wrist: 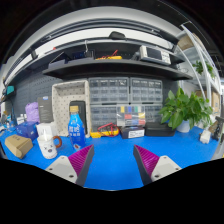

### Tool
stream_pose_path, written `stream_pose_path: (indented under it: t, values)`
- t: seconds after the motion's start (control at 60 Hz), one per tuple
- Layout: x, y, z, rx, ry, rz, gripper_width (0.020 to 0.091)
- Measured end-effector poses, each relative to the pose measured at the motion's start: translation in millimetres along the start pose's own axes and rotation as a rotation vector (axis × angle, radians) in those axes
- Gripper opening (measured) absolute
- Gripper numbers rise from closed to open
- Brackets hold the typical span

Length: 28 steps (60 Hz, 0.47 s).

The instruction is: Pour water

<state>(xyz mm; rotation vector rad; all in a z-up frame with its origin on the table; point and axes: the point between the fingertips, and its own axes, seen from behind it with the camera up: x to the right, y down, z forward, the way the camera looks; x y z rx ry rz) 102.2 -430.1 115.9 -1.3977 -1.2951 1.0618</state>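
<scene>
Gripper [114, 163] jaws spread wide, nothing between them, magenta pads [82, 160] facing each other over the bare blue tabletop [115, 150]. White cup with a handle [48, 146] sits ahead and left of the left finger, well apart. Blue-and-white plastic bottle [75, 125] stands upright just behind that cup, right of it. Green leafy potted plant [187, 108] far ahead and right of the right finger. Grey shelving unit with small drawers [125, 100] straight ahead beyond the fingers.
</scene>
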Motion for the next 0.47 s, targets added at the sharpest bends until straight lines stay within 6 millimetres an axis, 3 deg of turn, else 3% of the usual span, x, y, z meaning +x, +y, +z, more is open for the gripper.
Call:
stream_pose_path:
  t: [0.267,0.467]
  values:
    - [10.8,-2.0,-13.5,0.013,0.010,0.013,0.0802]
    - [2.8,-1.0,-14.0,0.014,-0.011,0.024,0.0801]
